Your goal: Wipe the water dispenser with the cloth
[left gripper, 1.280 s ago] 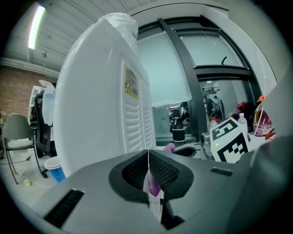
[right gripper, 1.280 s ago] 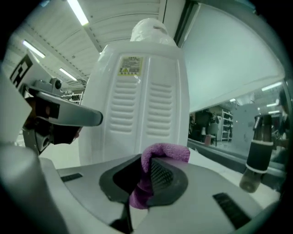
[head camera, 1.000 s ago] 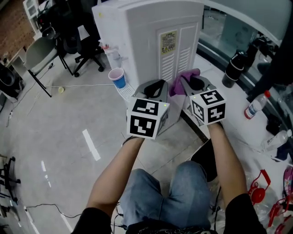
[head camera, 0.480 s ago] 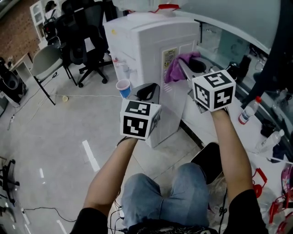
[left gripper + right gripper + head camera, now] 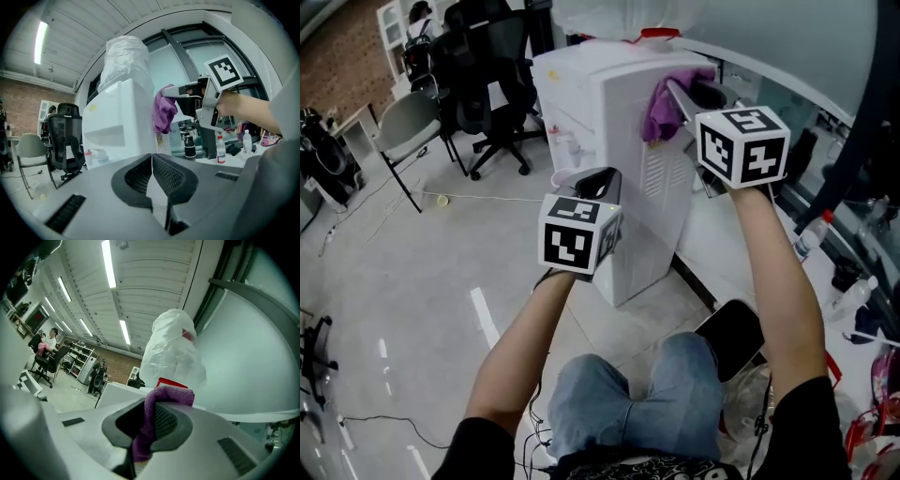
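Cloth [image 5: 661, 111] at the water dispenser's [image 5: 614, 150] top edge
Right tongs [image 5: 677, 92] grip it, nearer; left tongs [image 5: 598, 180] closed, empty, lower.

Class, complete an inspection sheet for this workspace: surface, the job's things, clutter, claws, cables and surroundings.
Surface: pale tiled floor.
Job's things: white box-shaped water dispenser with a plastic-wrapped bottle on top; purple fabric cloth at the dispenser's upper edge, contact unclear.
Clutter: black flask and clear plastic bottle standing beside the dispenser.
Claws: left claw shut and empty; right claw shut on the cloth.
Cables: thin dark cable lying on the floor.
Surroundings: black office chairs, grey chair, brick wall.
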The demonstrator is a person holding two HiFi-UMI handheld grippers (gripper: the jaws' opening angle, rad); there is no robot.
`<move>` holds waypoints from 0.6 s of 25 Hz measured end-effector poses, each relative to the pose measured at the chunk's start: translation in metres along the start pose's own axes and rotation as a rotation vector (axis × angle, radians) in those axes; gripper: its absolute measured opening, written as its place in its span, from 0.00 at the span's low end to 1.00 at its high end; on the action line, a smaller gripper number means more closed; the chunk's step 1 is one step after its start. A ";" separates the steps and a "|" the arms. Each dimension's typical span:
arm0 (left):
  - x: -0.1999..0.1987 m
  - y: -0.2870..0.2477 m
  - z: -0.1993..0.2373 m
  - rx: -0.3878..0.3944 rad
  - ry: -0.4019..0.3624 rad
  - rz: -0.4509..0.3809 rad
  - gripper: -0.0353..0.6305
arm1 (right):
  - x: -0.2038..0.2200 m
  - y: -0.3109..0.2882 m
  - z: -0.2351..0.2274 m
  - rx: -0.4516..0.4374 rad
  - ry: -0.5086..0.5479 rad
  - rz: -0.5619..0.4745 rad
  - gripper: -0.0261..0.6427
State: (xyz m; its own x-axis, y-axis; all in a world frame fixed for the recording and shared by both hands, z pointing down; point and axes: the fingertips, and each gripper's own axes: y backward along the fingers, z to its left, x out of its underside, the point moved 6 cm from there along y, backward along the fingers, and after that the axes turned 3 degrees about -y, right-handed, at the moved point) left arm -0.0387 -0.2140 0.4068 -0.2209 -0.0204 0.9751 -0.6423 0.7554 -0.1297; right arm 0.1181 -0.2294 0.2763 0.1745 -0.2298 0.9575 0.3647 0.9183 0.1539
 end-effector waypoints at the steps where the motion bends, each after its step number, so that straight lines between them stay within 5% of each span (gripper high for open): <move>1: 0.000 0.000 0.001 -0.003 -0.001 0.002 0.09 | -0.003 -0.002 0.000 0.002 0.003 -0.003 0.09; 15: 0.008 0.011 0.005 -0.033 -0.008 0.011 0.09 | 0.015 -0.008 0.015 -0.028 0.003 0.025 0.09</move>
State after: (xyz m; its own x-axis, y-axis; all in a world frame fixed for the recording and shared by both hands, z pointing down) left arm -0.0515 -0.2093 0.4119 -0.2338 -0.0171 0.9721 -0.6154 0.7767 -0.1344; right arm 0.1036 -0.2356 0.2929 0.1870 -0.2080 0.9601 0.3852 0.9146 0.1231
